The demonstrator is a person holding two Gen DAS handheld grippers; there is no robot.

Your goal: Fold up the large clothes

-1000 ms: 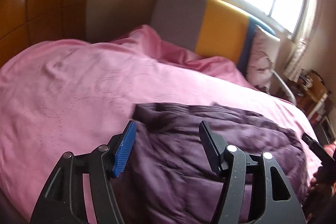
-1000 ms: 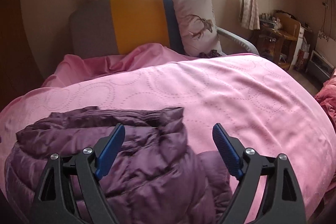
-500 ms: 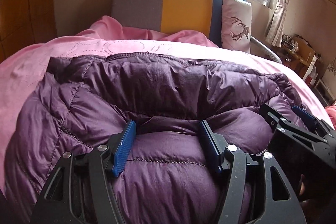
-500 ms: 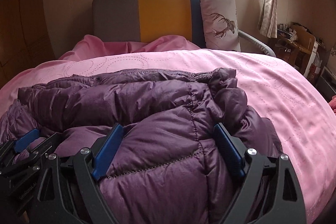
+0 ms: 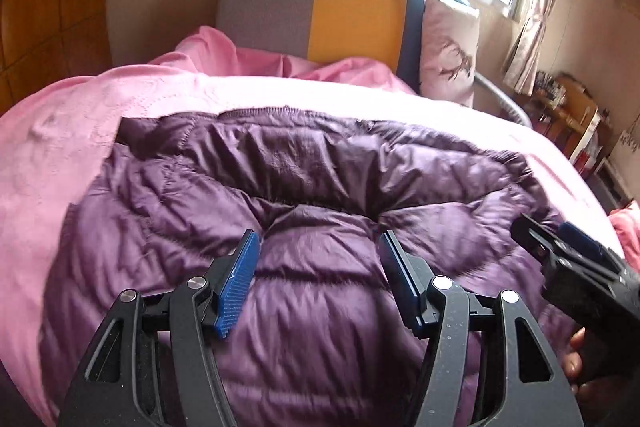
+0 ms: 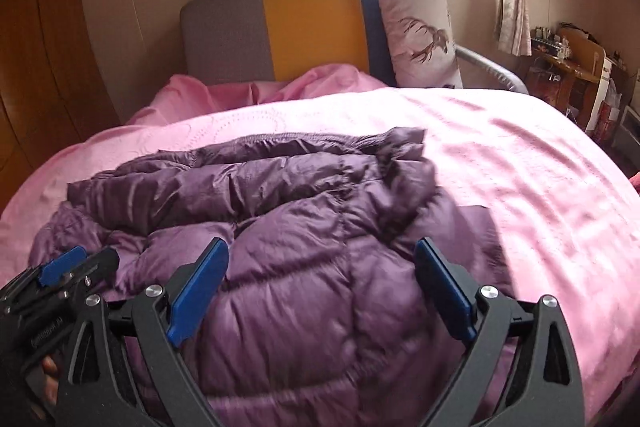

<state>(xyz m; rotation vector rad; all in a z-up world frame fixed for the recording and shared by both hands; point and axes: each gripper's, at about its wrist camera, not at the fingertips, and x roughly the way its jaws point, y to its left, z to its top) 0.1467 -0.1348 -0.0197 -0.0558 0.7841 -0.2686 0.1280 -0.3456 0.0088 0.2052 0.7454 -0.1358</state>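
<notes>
Right gripper [image 6: 320, 291] jaws just widening, nothing pinched, puffy purple jacket [image 6: 280, 235] bulging between them, so fold's landed, hands letting go.

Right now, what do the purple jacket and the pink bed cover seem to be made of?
The purple jacket looks like thin nylon or polyester shell with puffy filling: it has a slight sheen, stitched quilt lines and swollen sections. The pink bed cover looks like matte woven cotton or microfibre with stitched circle patterns; the exact fibre cannot be told.
</notes>
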